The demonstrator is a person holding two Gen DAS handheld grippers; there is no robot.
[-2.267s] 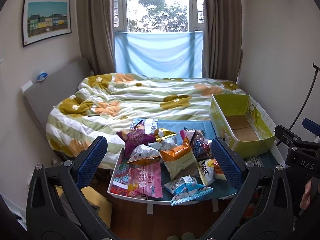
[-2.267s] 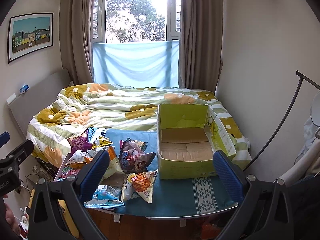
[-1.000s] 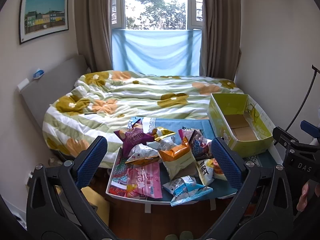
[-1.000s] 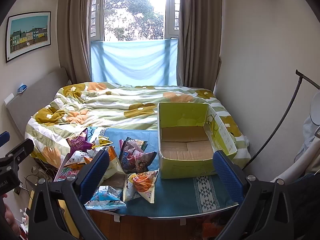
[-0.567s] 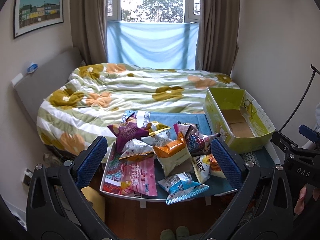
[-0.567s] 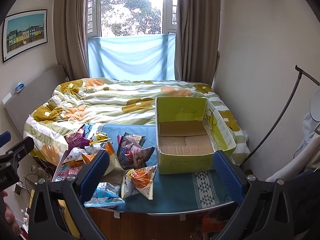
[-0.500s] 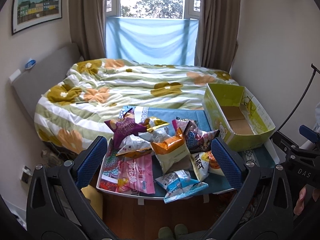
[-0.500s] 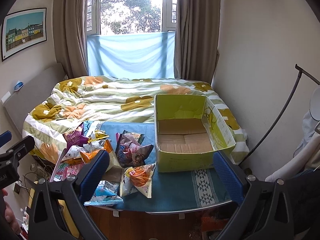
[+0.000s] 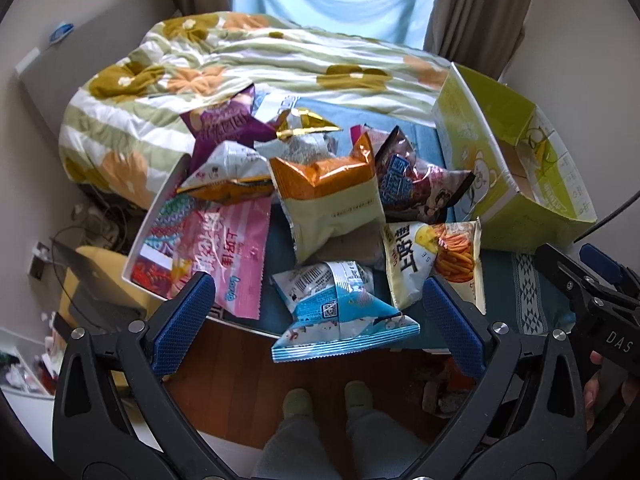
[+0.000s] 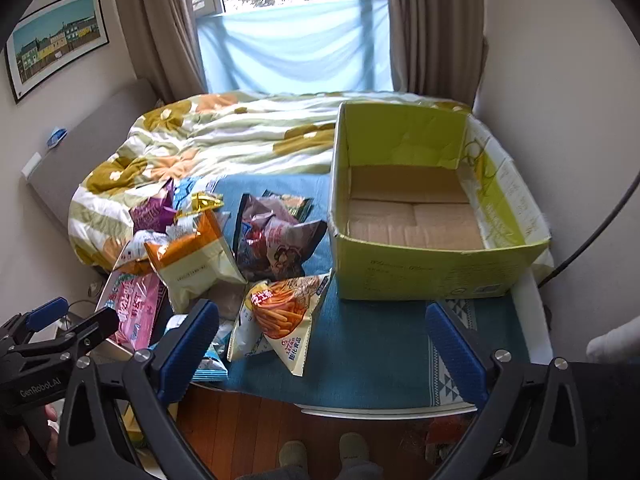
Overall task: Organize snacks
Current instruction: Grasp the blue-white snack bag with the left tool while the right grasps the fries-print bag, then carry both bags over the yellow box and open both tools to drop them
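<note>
Left wrist view shows the left gripper (image 9: 318, 312) spread wide and empty, a blue snack bag (image 9: 340, 312) between its pads and the snack pile (image 9: 320, 184) beyond. Right gripper (image 10: 322, 344) also gapes empty, the green cardboard box (image 10: 432, 276) ahead, a fries bag (image 10: 284, 316) ahead-left.

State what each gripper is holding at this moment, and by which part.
Nothing is held. The left gripper and the right gripper are both open above the table edge, with the snack bags lying untouched and the green box empty.
</note>
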